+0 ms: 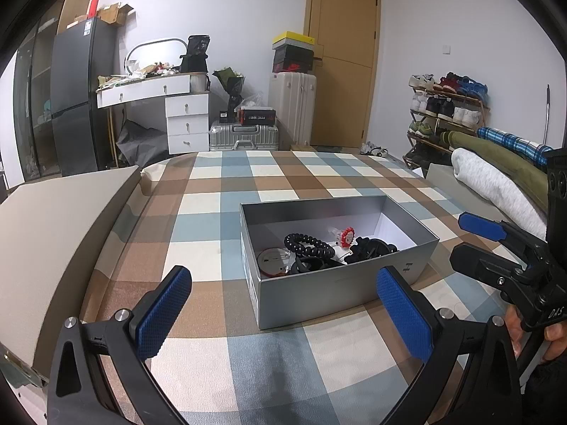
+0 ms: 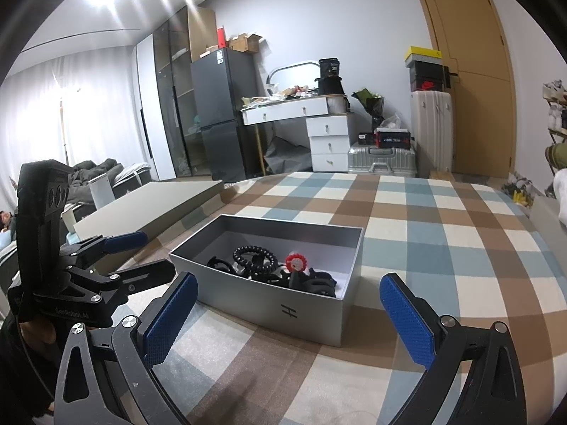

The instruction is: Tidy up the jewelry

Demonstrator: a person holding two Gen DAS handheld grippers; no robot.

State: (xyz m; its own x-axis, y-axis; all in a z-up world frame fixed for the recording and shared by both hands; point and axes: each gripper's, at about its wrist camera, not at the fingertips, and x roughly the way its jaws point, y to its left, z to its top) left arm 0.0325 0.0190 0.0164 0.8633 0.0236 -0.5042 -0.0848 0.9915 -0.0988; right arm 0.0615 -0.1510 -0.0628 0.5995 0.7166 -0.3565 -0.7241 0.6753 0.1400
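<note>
Only the left wrist view shows a round disc at the grey box's left end. Beside it lie a black coiled band and red-white charm. The box sits on the checked bench. Left tool and right tool both gape apart, empty.

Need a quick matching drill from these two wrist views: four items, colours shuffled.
Items:
1. box
2. coiled hair tie
3. flower clip
4. left hand-held gripper pads

Colours:
A. blue
B. red and white
C. silver-grey
D. black

Pairs: 1-C, 2-D, 3-B, 4-A
</note>
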